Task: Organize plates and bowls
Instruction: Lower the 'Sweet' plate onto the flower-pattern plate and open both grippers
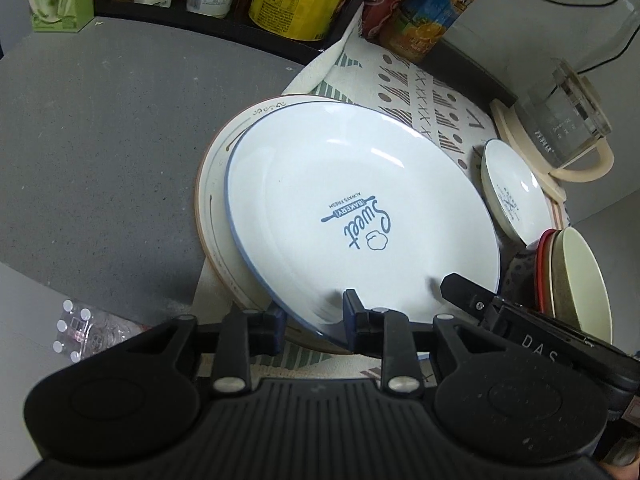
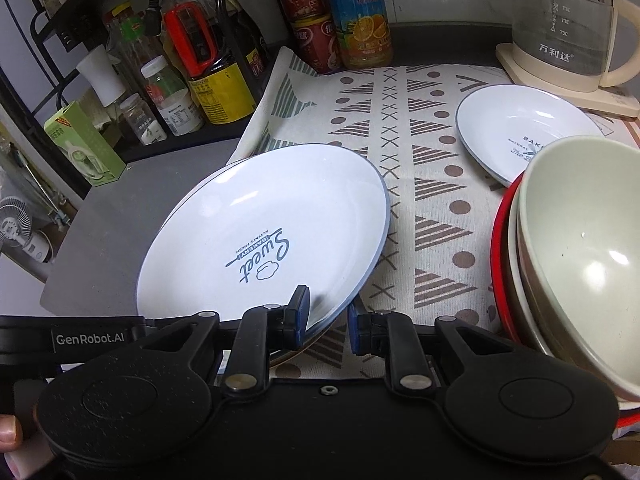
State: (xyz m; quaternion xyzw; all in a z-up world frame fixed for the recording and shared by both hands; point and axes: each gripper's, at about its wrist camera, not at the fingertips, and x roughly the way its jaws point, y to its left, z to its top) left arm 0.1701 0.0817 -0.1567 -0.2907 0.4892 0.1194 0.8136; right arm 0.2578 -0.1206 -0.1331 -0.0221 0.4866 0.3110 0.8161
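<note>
White plate (image 2: 264, 232) tilted over a brown-rimmed plate (image 1: 212, 200). Gripped at its near rim by the left gripper (image 1: 316, 322) and right gripper (image 2: 326, 318), fingers closed.

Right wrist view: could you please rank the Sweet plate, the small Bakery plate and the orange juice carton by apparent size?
1. Sweet plate, though it lies nearest the camera.
2. small Bakery plate.
3. orange juice carton, farthest off and cut by the frame.
</note>
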